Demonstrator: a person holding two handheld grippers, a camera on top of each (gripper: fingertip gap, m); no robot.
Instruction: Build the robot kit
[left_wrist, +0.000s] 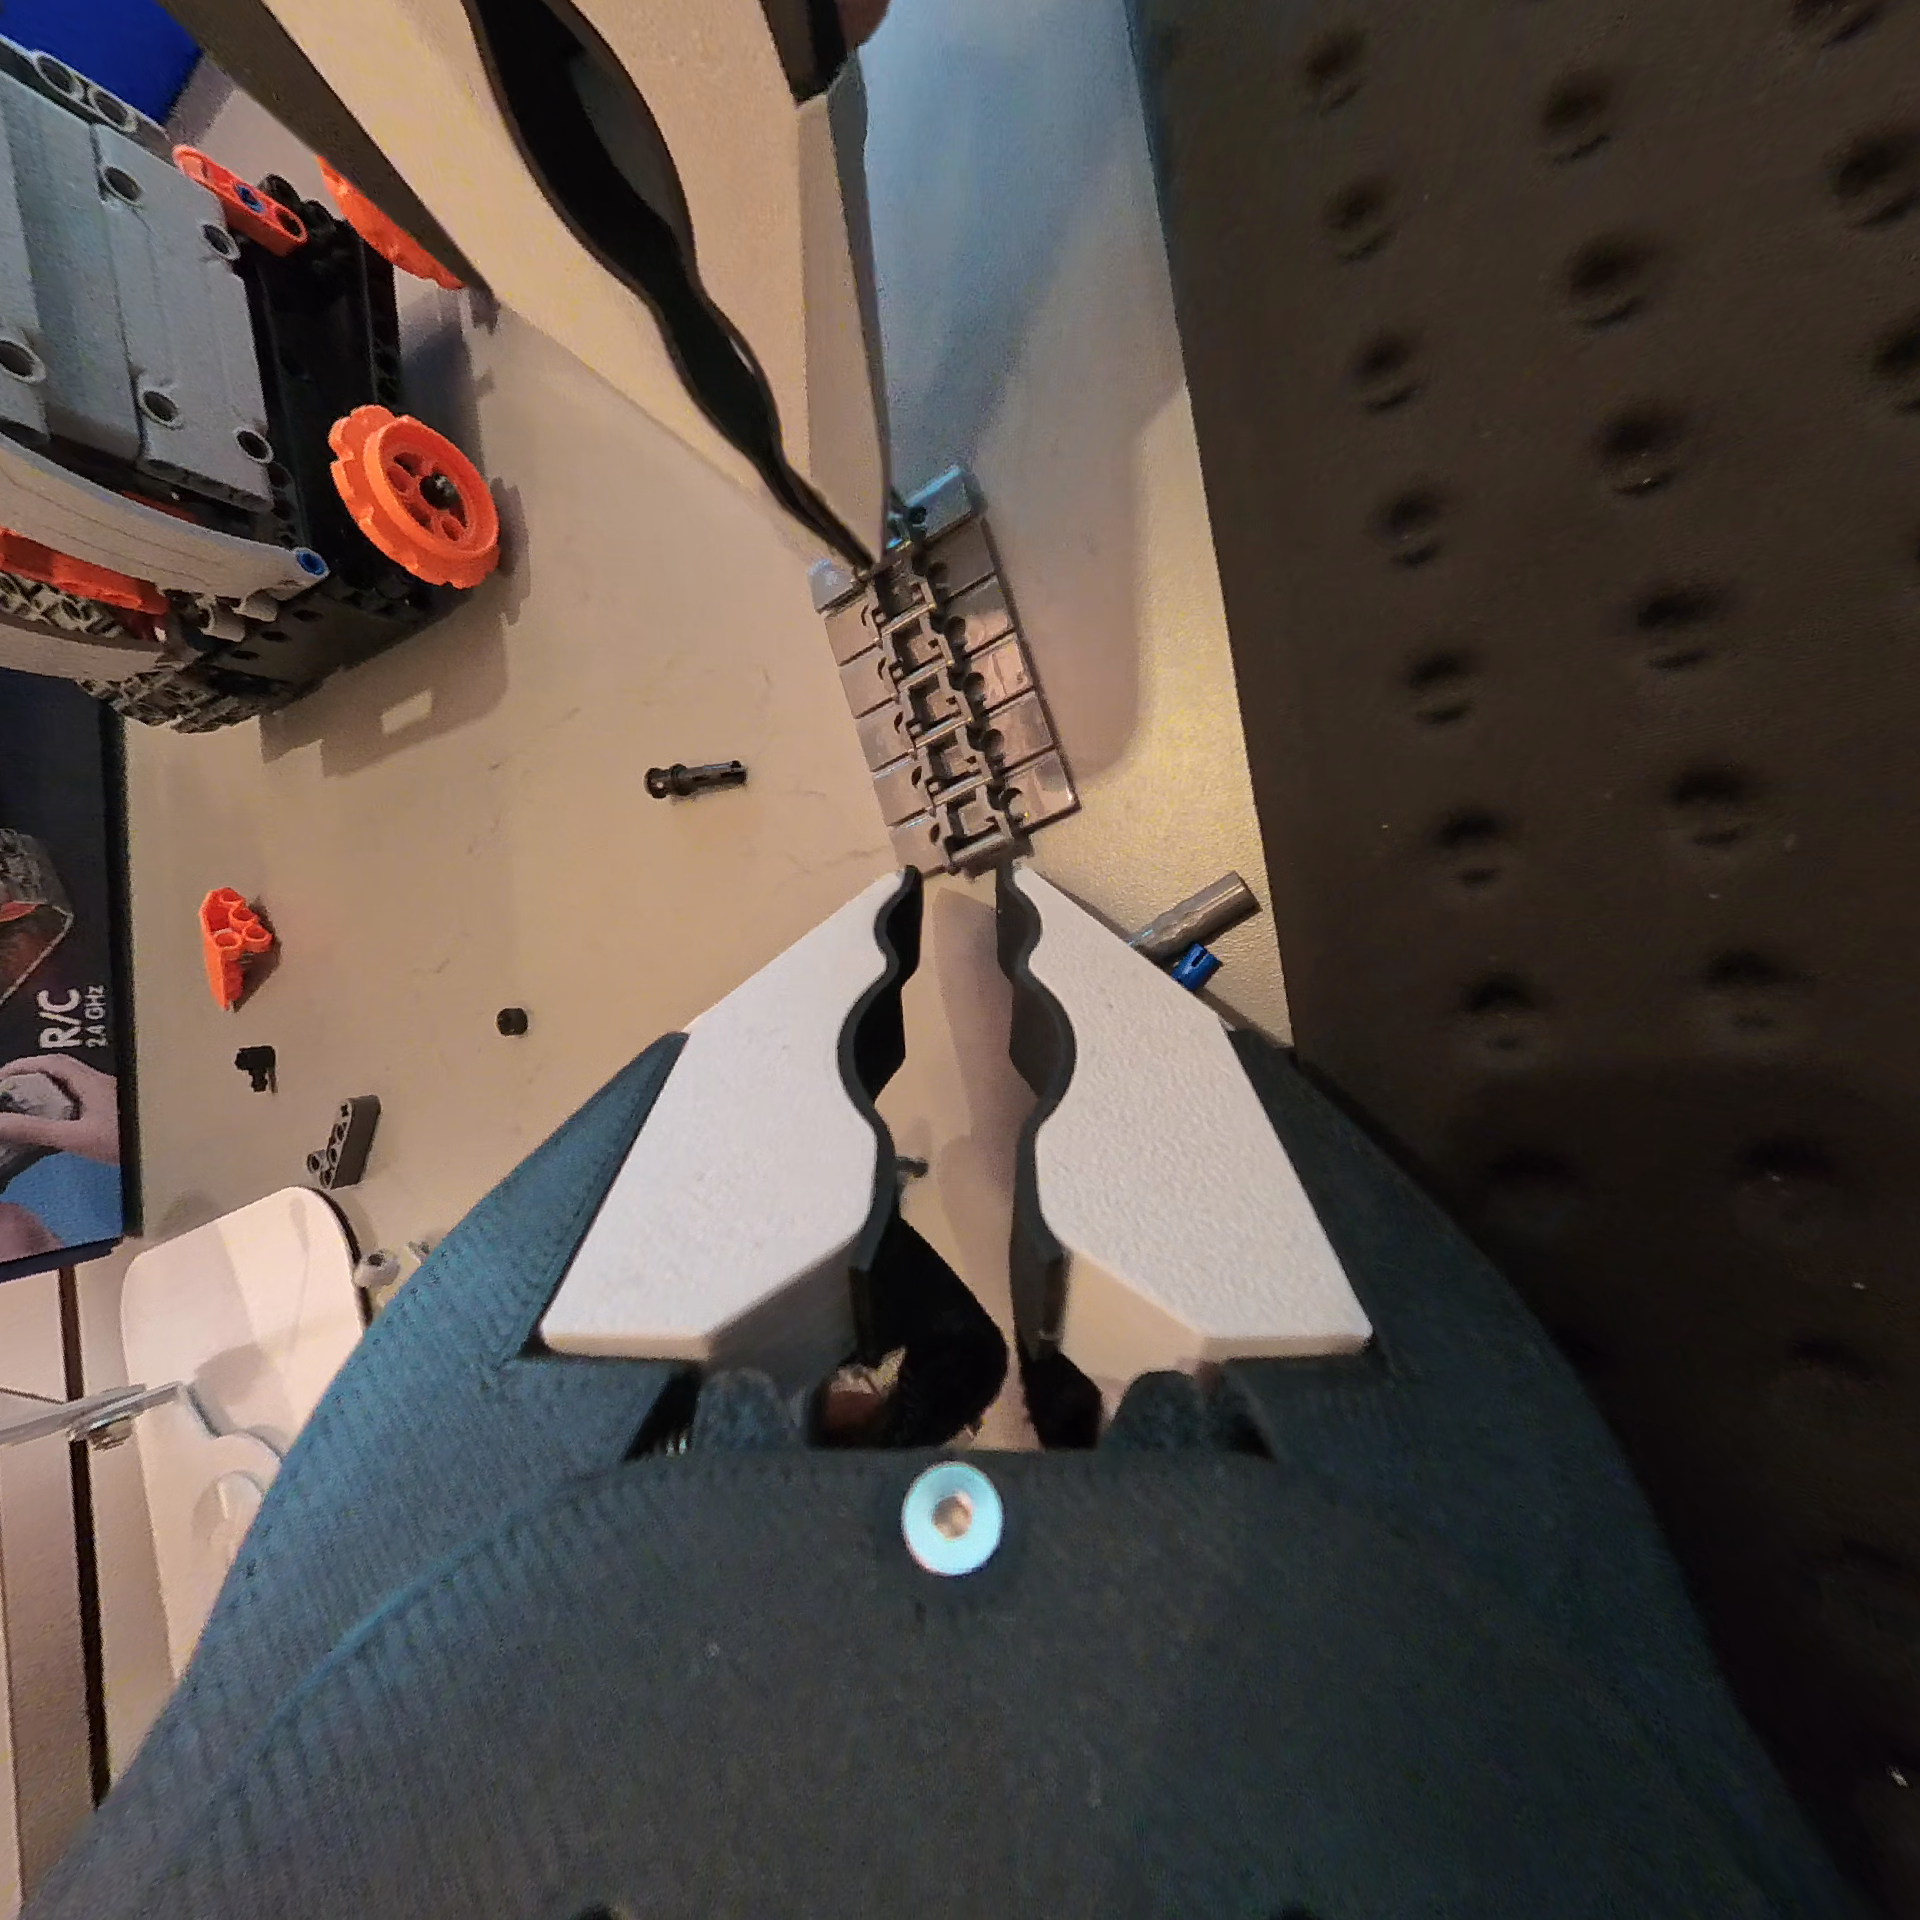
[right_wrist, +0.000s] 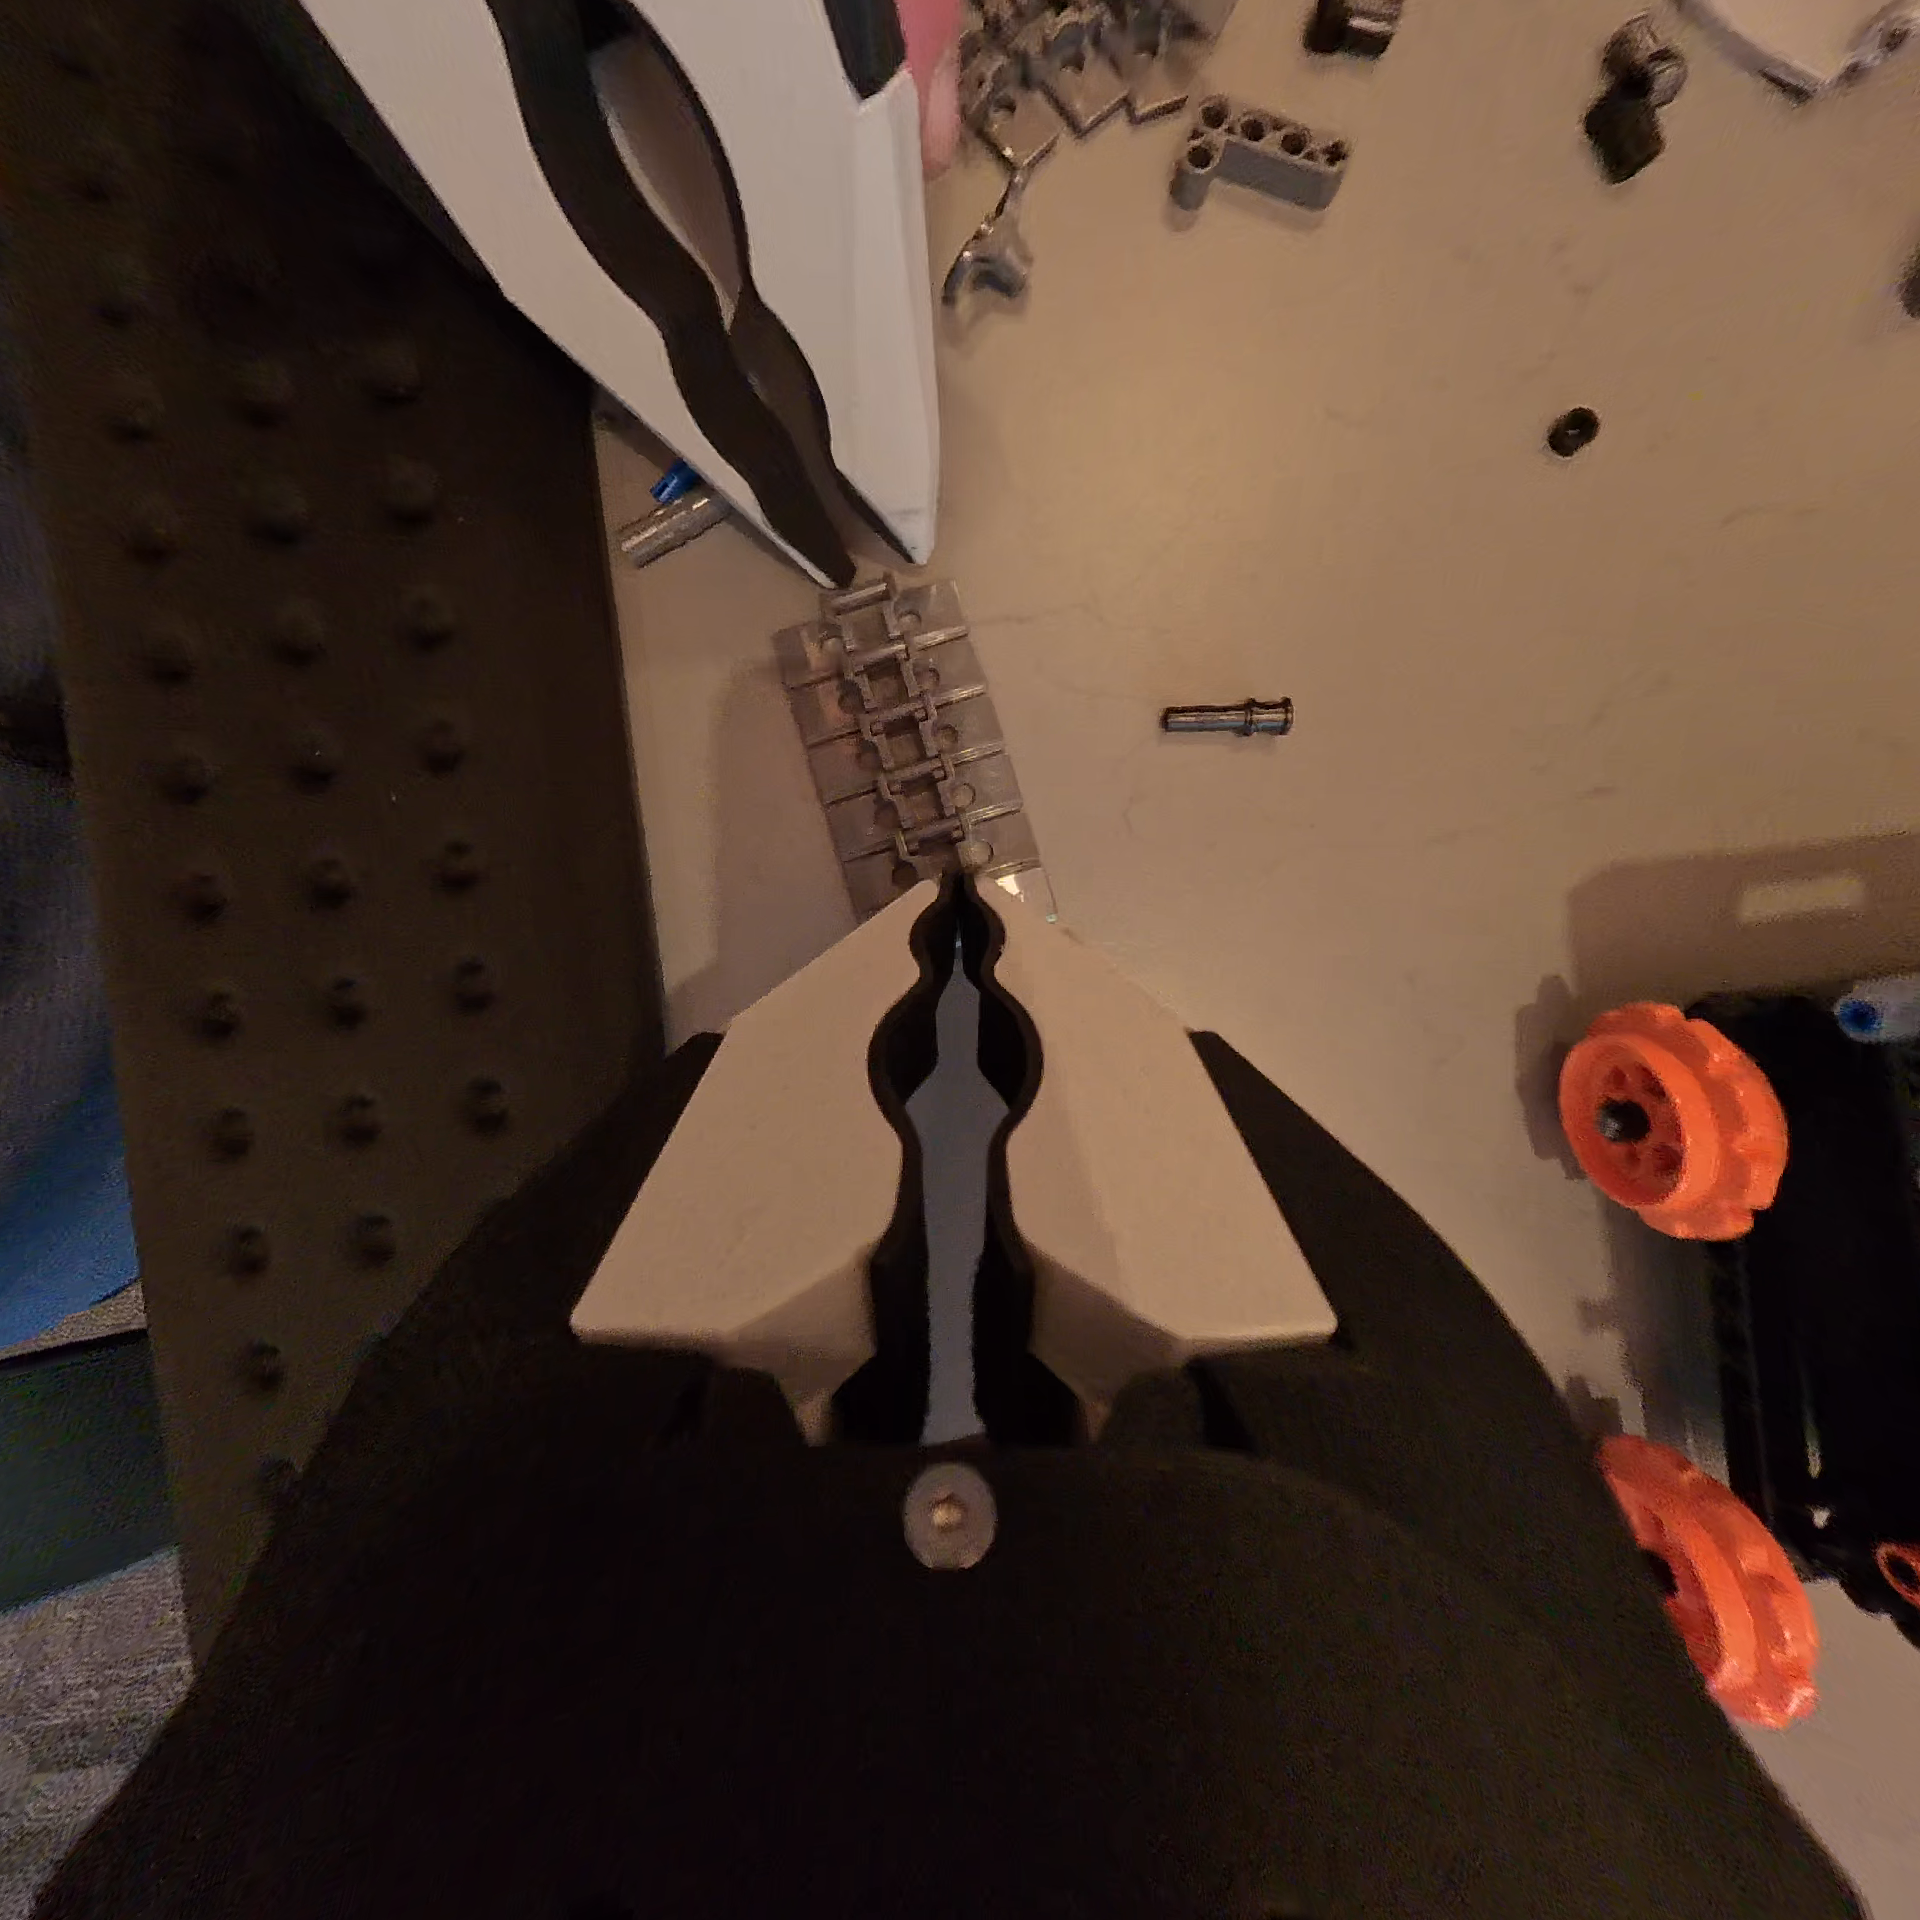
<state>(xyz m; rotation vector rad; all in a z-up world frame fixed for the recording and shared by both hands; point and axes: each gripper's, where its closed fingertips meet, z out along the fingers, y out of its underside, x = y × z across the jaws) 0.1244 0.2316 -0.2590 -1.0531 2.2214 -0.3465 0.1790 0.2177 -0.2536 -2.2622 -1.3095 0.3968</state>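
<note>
A short grey track strip of linked plates lies on the beige table, beside a dark studded mat. My left gripper is open. Its fingertips stand at either side of the strip's near end link without pressing on it, and bare table shows between the pads. My right gripper is shut on the strip at its other end link. It also shows in the left wrist view, coming down from above. The left gripper shows in the right wrist view at the strip's far end.
A grey and black model vehicle with orange wheels stands to one side. Loose parts lie around: a black pin, a grey axle piece with a blue piece, an orange piece, and a grey beam. A printed box lies at the edge. The tips of one gripper are about 6 centimeters away from the tips of the other. My right tips are roughly 6 centimeters from the black pin. It turns up in the right wrist view as well.
</note>
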